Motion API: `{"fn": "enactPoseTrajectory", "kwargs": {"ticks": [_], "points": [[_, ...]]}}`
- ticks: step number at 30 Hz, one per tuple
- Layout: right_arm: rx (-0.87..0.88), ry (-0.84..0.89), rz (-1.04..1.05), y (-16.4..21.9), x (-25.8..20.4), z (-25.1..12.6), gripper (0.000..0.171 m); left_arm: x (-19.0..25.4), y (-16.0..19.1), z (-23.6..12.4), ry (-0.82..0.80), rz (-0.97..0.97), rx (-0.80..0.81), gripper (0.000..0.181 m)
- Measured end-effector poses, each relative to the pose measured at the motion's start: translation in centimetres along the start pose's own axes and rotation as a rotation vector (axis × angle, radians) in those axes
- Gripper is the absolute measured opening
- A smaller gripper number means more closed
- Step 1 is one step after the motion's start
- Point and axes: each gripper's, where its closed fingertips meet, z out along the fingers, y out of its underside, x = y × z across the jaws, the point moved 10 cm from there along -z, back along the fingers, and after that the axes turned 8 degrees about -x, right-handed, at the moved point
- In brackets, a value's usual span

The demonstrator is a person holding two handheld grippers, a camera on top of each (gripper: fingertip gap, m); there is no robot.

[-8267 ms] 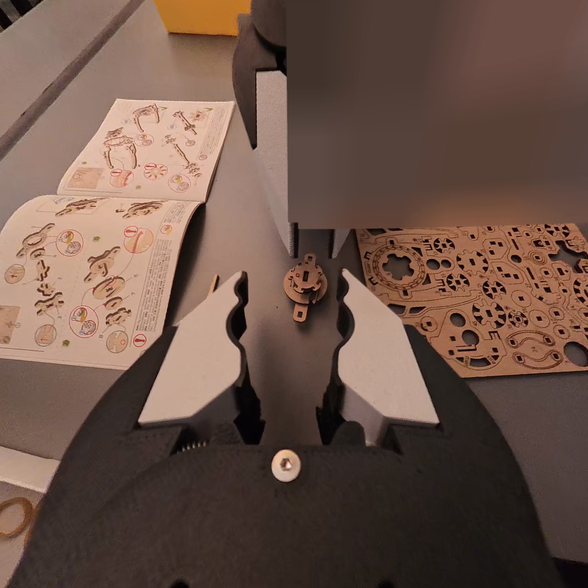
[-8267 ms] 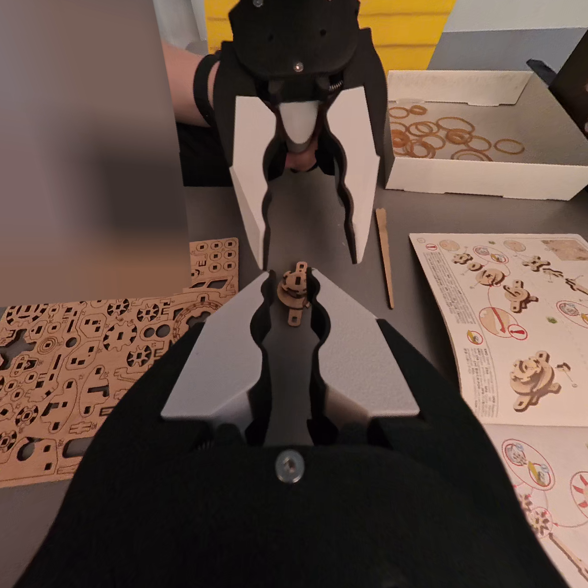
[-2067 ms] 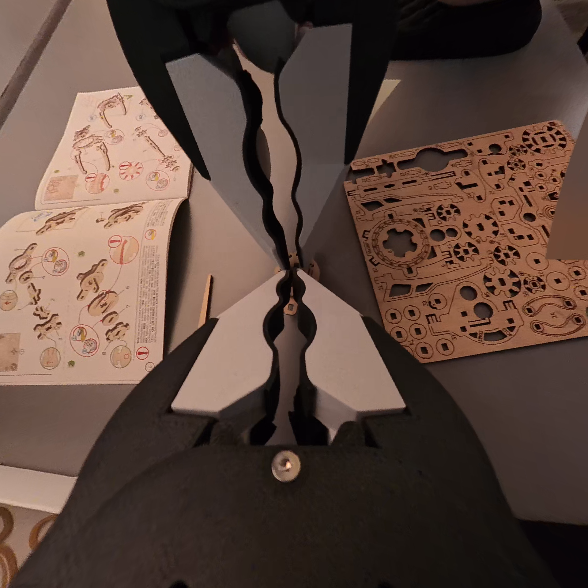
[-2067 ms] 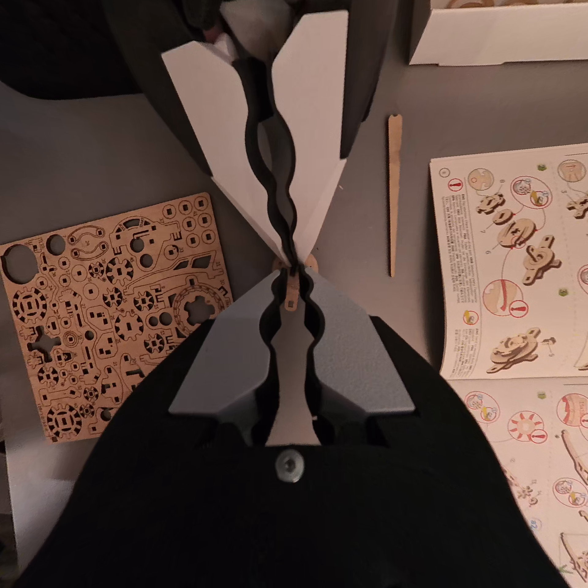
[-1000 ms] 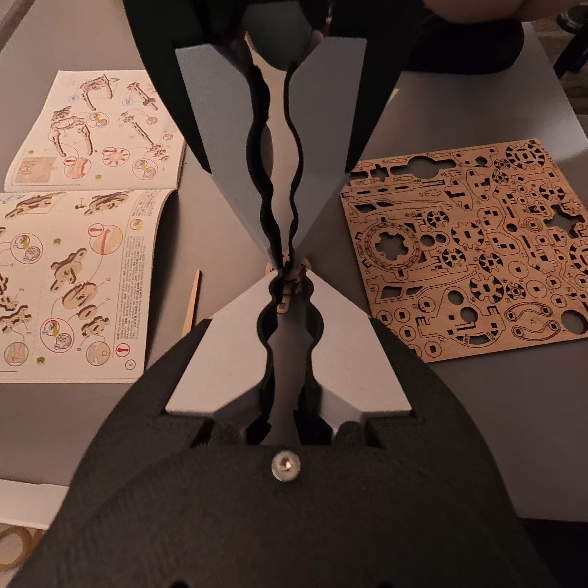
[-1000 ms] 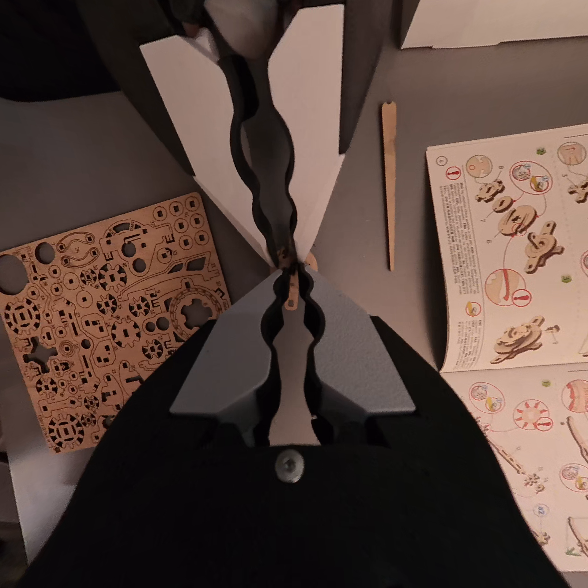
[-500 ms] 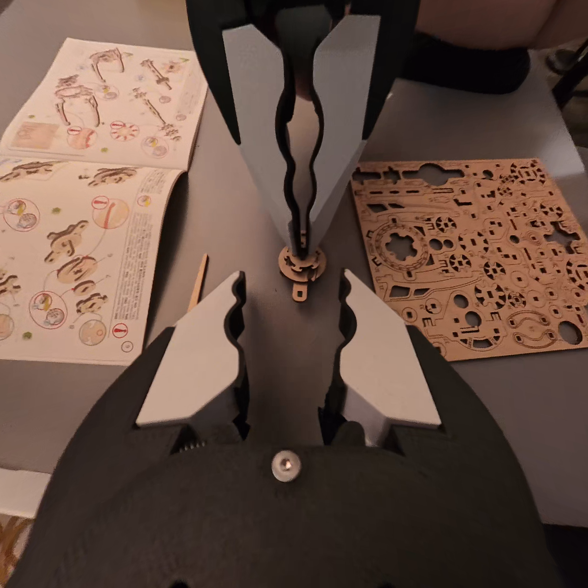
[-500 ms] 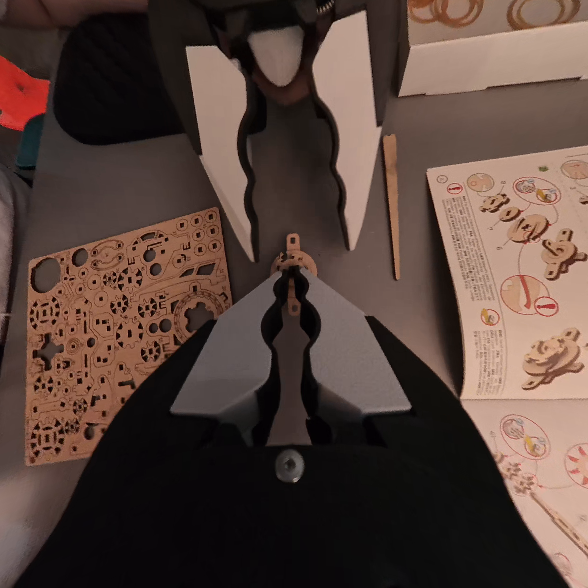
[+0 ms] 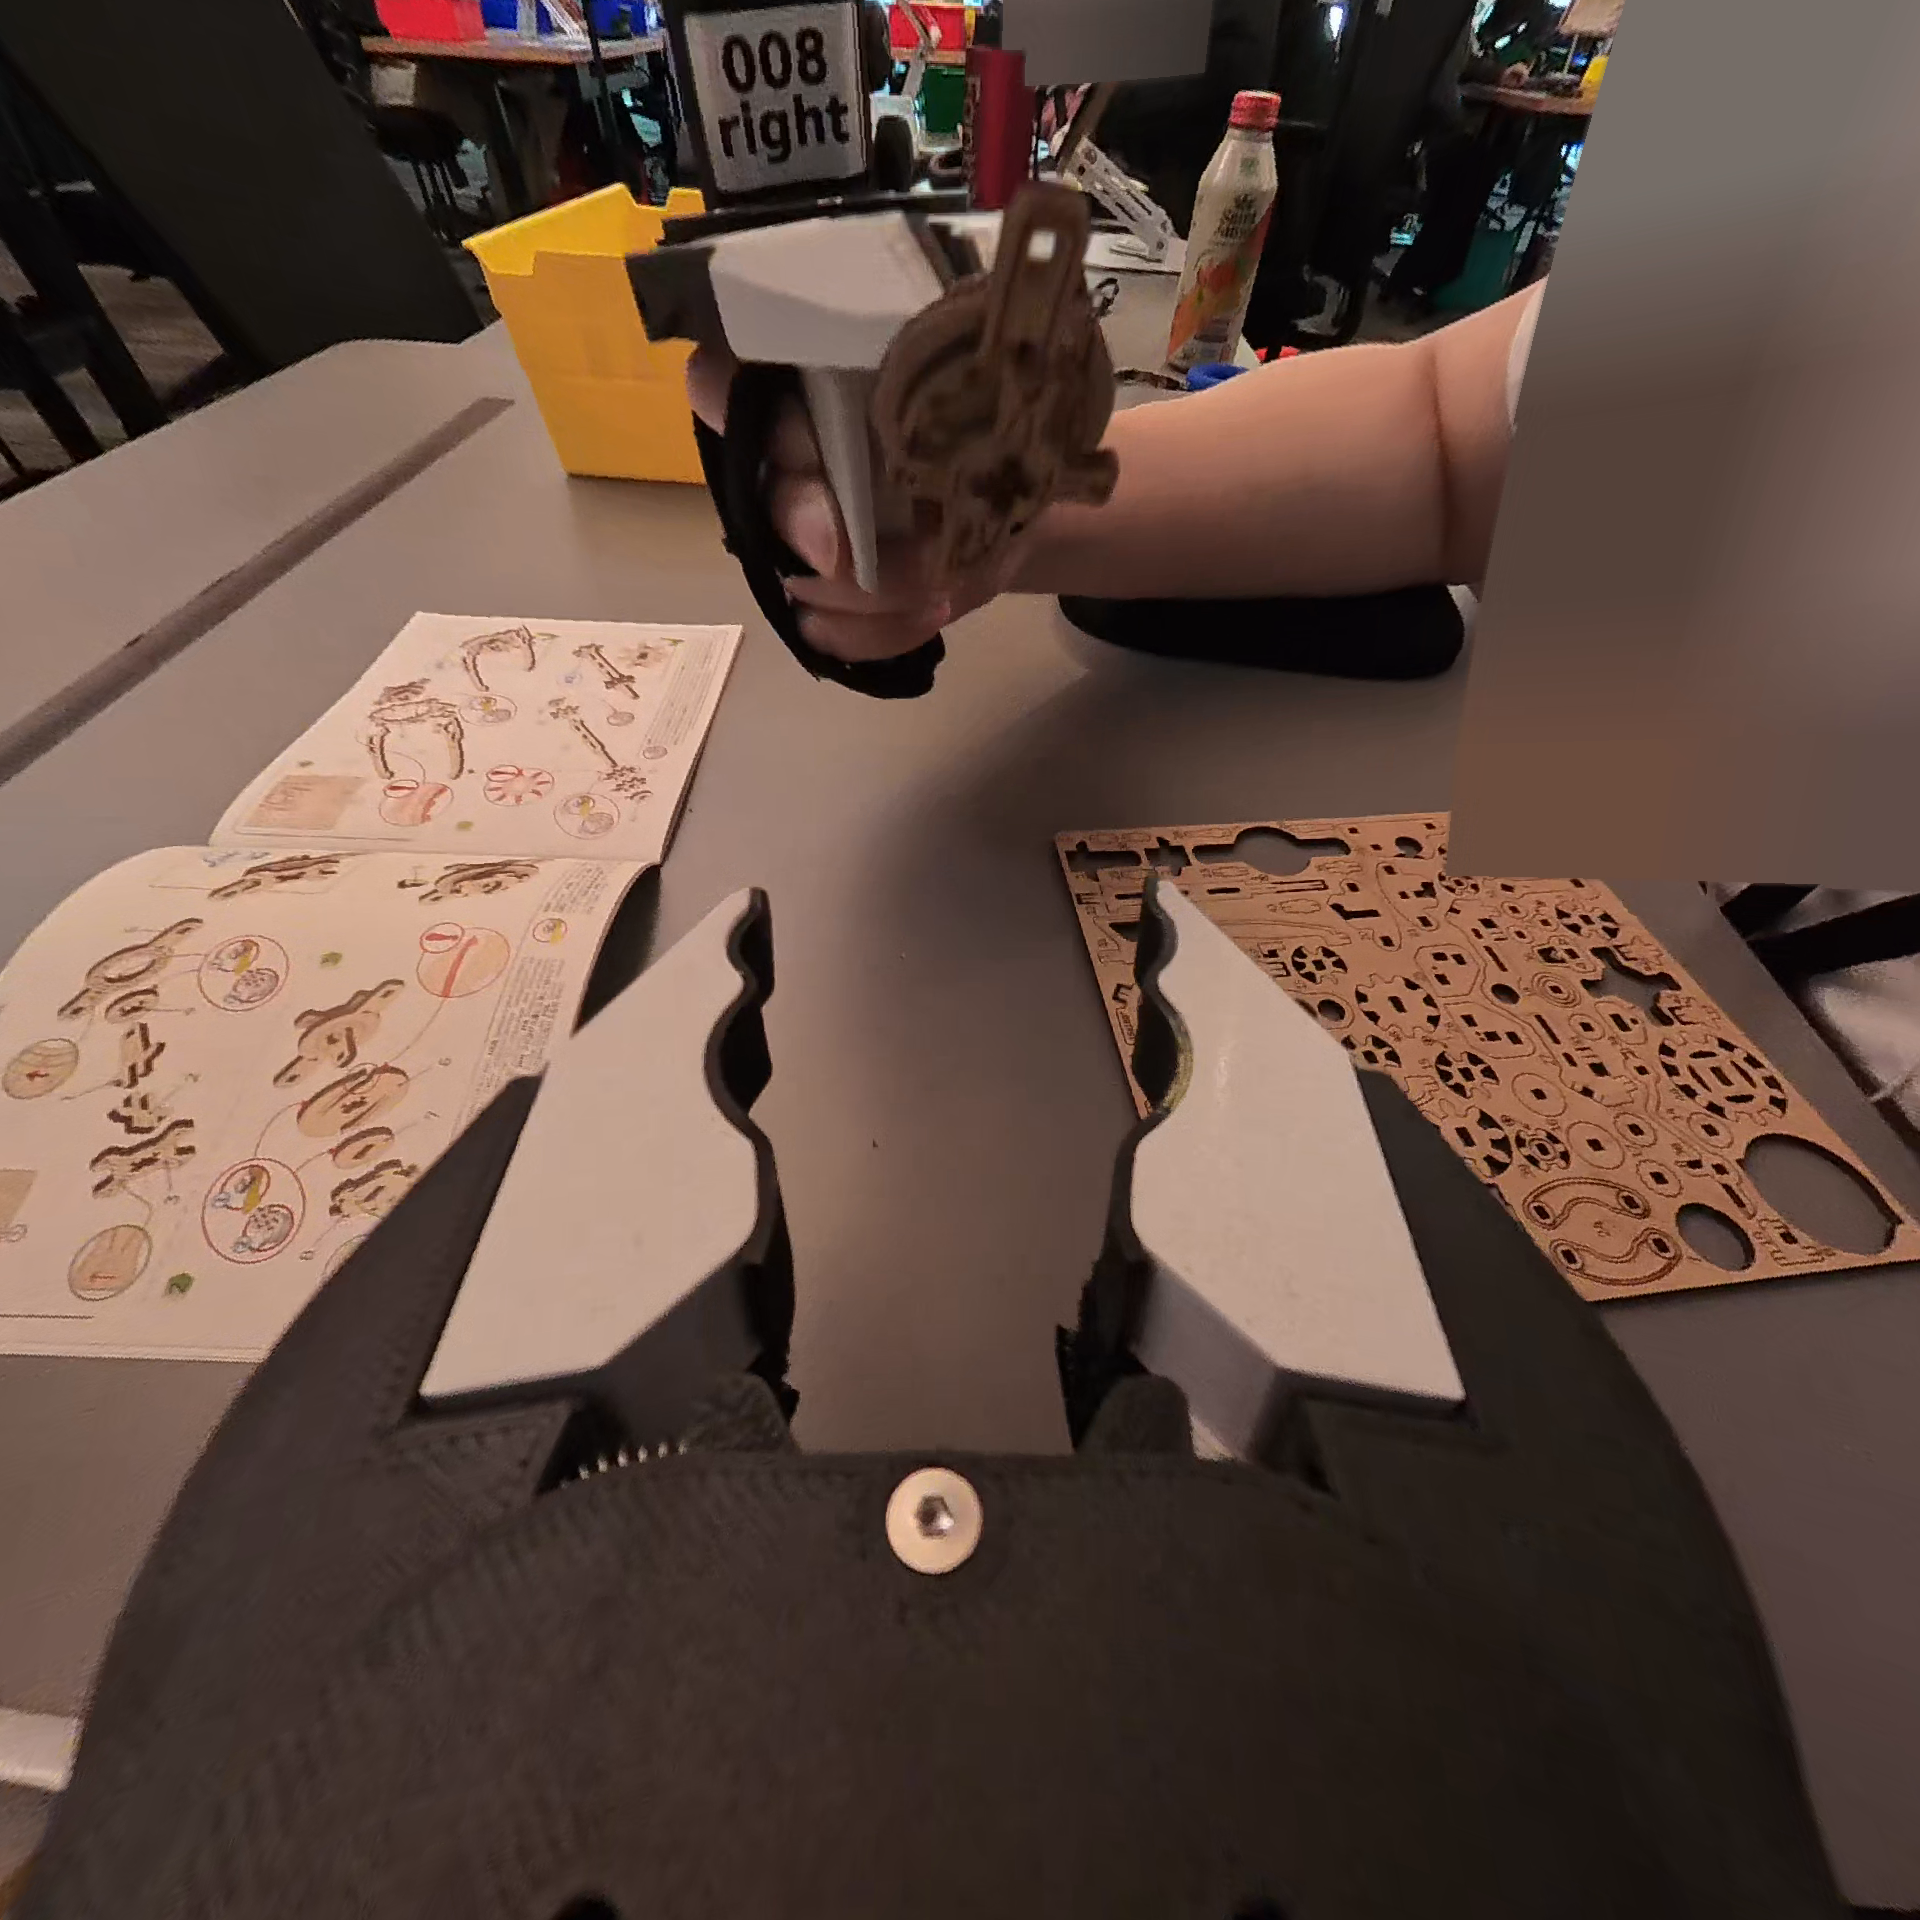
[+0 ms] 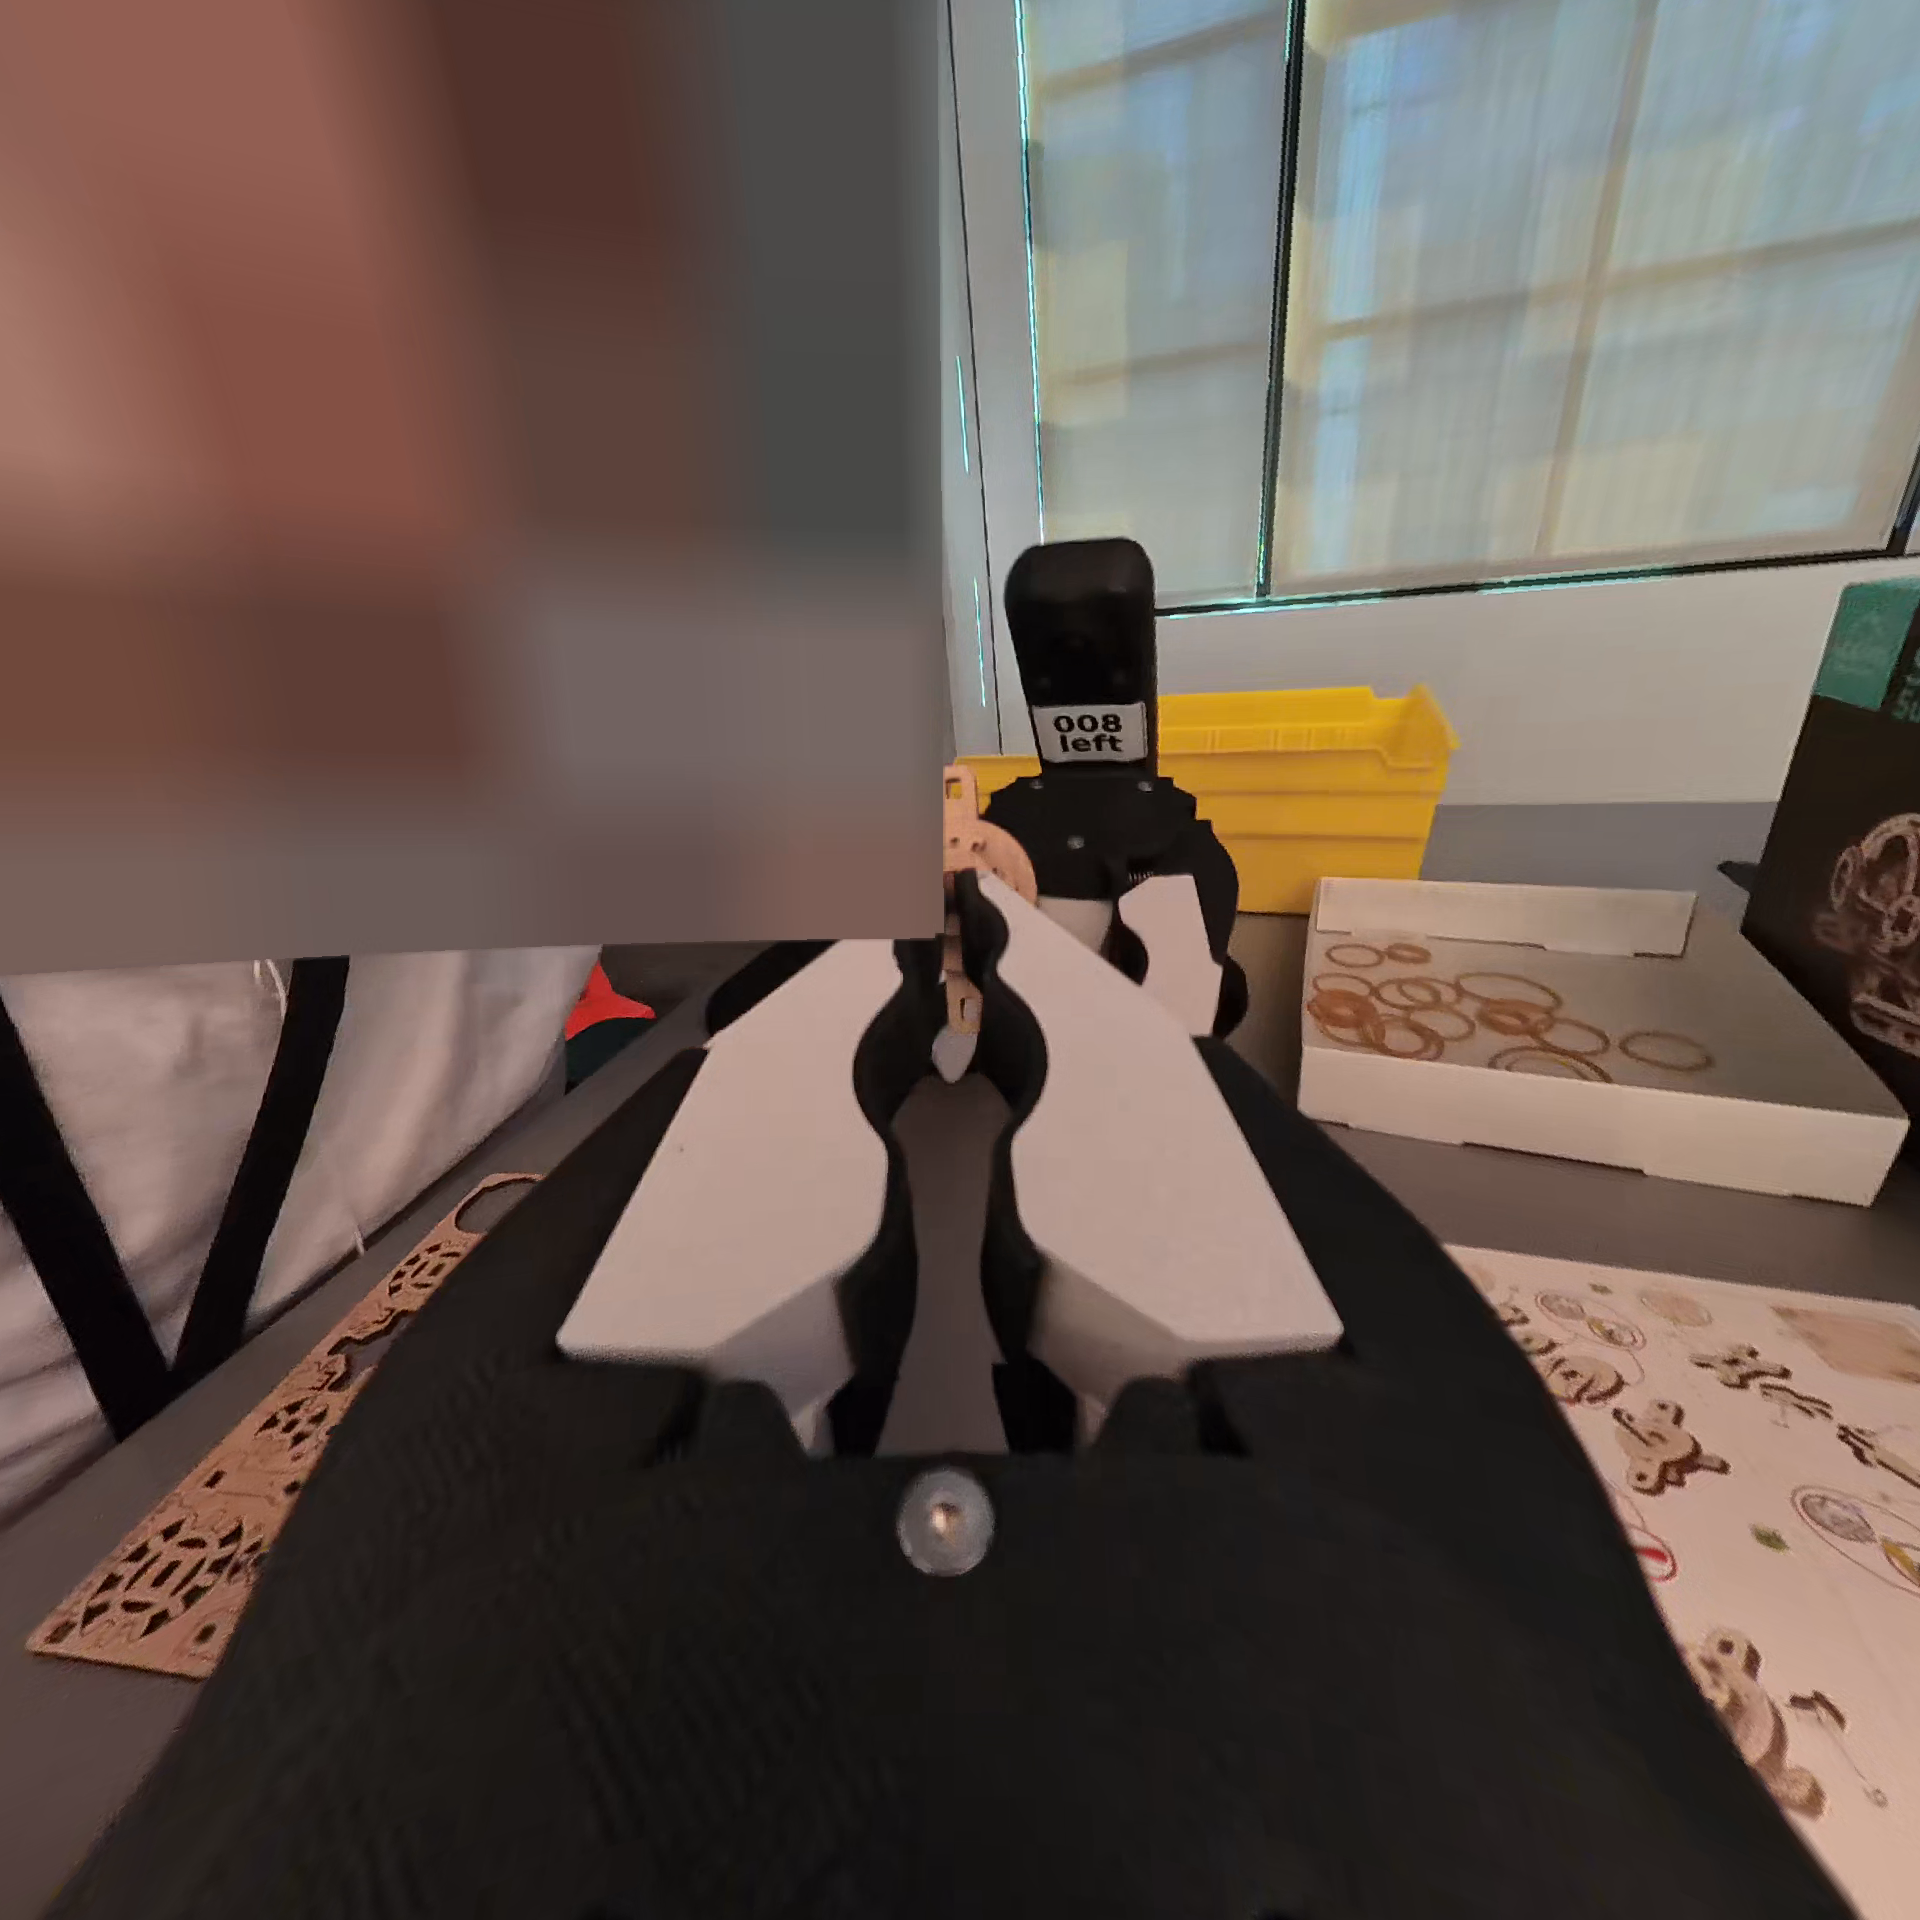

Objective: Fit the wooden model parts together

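Note:
My right gripper (image 10: 961,930) is shut on a small round wooden model assembly (image 10: 982,852) and holds it up in the air. In the left wrist view that gripper (image 9: 883,457) is raised above the table with the assembly (image 9: 987,405) in its tips. My left gripper (image 9: 951,914) is open and empty, low over the grey table (image 9: 914,790). It also shows in the right wrist view (image 10: 1138,935), open, behind the assembly. A laser-cut wooden parts sheet (image 9: 1507,1039) lies flat to the right of the left gripper.
An open instruction booklet (image 9: 312,987) lies left of the left gripper. A yellow bin (image 9: 582,343) and a bottle (image 9: 1226,239) stand at the far edge. A white tray (image 10: 1558,1132) of rubber bands and a dark box (image 10: 1849,852) sit beyond the booklet (image 10: 1714,1455). A person's forearm (image 9: 1299,488) reaches in from the right. My right fingertips sit around 8 centimetres from my left ones.
The left gripper opened, let go of the assembly and drew back. The right gripper lifted the assembly off the table and tilted up, so both views now look across the room.

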Motion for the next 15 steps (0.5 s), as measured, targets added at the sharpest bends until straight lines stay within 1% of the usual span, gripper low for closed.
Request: {"fn": "enactPoseTrajectory", "kwargs": {"ticks": [7,15], "points": [[0.019,-0.04,-0.065,-0.17,-0.85,0.53,0.003,0.43,0.14,0.5,-0.005,0.041,-0.038,0.068],[0.045,-0.072,-0.07,-0.14,-0.96,0.47,0.003,0.47,0.21,0.65,-0.001,0.047,-0.05,0.068]]}}
